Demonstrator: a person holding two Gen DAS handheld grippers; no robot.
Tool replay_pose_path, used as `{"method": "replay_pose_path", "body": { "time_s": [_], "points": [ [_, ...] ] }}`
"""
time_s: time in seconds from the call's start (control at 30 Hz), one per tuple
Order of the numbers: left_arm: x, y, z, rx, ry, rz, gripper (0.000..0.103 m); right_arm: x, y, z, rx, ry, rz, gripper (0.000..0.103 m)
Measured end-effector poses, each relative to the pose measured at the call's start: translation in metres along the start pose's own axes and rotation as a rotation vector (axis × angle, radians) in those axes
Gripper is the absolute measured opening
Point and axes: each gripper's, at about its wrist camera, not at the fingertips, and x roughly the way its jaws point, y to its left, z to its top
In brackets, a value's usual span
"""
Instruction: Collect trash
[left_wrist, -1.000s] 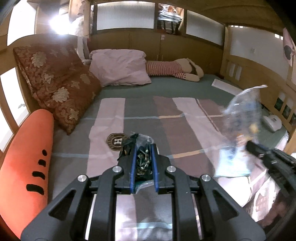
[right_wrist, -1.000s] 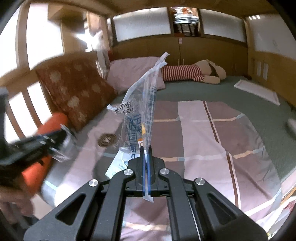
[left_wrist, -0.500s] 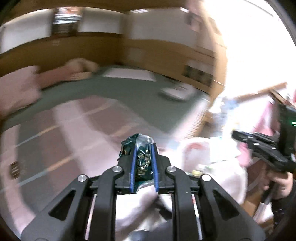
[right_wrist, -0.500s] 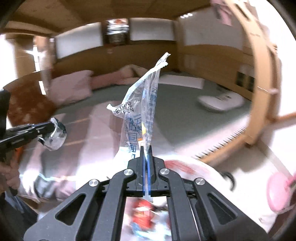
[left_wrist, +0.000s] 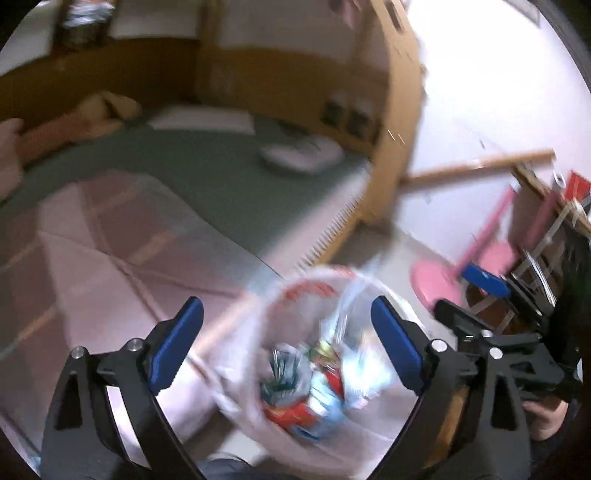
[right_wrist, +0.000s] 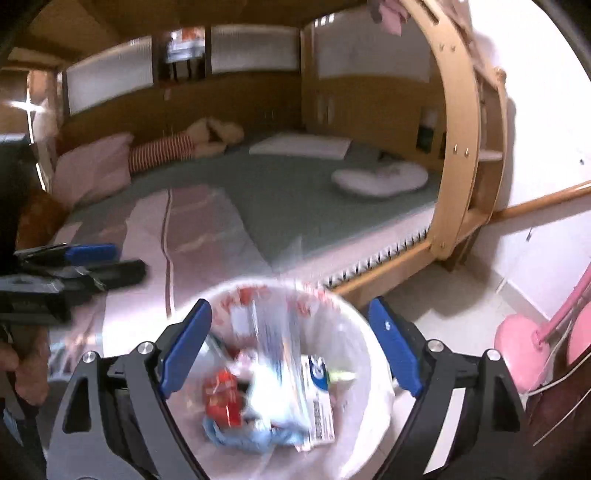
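Observation:
A white bag-lined trash bin (left_wrist: 314, 275) stands on the floor beside the bed, directly below both grippers. My left gripper (left_wrist: 286, 332) hangs over it with its jaws opening and nothing between the blue pads. The dark foil wrapper (left_wrist: 280, 376) lies inside the bin among colourful litter. My right gripper (right_wrist: 290, 332) is also above the bin (right_wrist: 356, 354), its jaws opening, and the clear printed plastic bag (right_wrist: 280, 354) is dropping free into it, blurred. Each view shows the other gripper: the right gripper (left_wrist: 465, 295) at the right, the left gripper (right_wrist: 110, 262) at the left.
The bed with a pink striped blanket (right_wrist: 192, 236) and green sheet (right_wrist: 295, 192) lies behind the bin. A curved wooden bed frame (right_wrist: 461, 147) rises on the right. A pink round-based stand (right_wrist: 517, 350) sits on the pale floor nearby. A person's hand (right_wrist: 26, 369) shows at the left edge.
Both grippers swung from over the bed to above the trash bin. Both went from shut to open, letting the foil wrapper and the clear plastic bag fall into the bin.

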Motion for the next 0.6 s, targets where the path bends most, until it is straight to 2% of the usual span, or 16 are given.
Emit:
{"method": "replay_pose_path", "body": {
  "time_s": [0.1, 0.2, 0.3, 0.37, 0.5, 0.6],
  "points": [
    [-0.036, 0.042, 0.008, -0.023, -0.057, 0.093, 0.096, -0.002, 0.014, 0.014, 0.013, -0.057, 0.040, 0.086],
    [-0.085, 0.088, 0.006, -0.057, -0.136, 0.230, 0.099, 0.005, 0.049, 0.031, 0.027, -0.087, 0.119, 0.090],
    [-0.128, 0.135, -0.006, -0.115, -0.191, 0.398, 0.099, 0.017, 0.105, 0.044, -0.018, -0.107, 0.193, 0.095],
    [-0.156, 0.165, -0.018, -0.166, -0.214, 0.537, 0.099, 0.029, 0.154, 0.049, -0.075, -0.117, 0.247, 0.097],
    [-0.203, 0.219, -0.044, -0.295, -0.261, 0.734, 0.099, 0.051, 0.228, 0.056, -0.125, -0.121, 0.331, 0.100],
    [-0.222, 0.250, -0.063, -0.386, -0.251, 0.786, 0.099, 0.070, 0.276, 0.061, -0.139, -0.106, 0.392, 0.100]
  ]
}}
